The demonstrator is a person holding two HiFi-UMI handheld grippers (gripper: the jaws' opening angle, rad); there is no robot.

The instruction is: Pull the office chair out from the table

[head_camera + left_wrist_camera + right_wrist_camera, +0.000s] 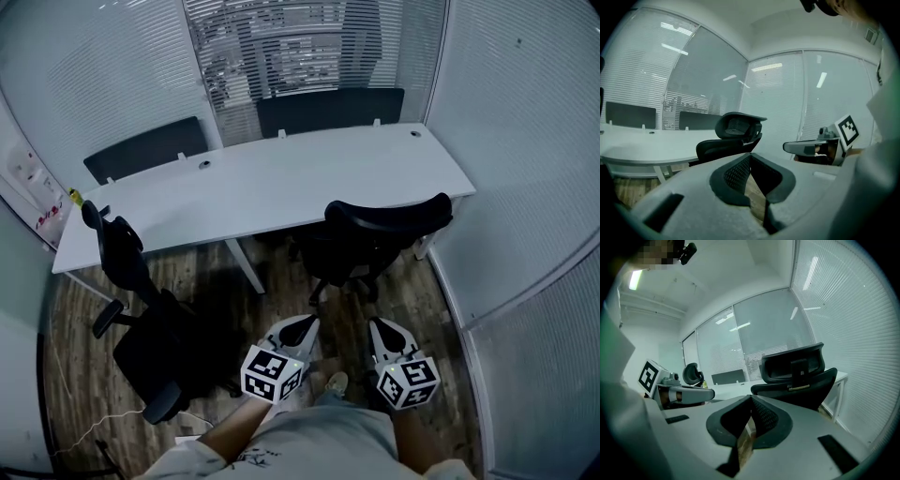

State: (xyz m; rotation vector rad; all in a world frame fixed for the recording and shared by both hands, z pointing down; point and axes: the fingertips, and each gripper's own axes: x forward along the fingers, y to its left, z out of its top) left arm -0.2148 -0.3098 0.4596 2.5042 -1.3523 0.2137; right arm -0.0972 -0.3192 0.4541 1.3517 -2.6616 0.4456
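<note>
Standing at the right end of the table (281,183), the chair (380,239) is tucked in, back toward both grippers. Left gripper (302,323) and right gripper (378,328) sit side by side short of it, jaws together, nothing between them. A second chair (141,319) stands apart at left.
</note>
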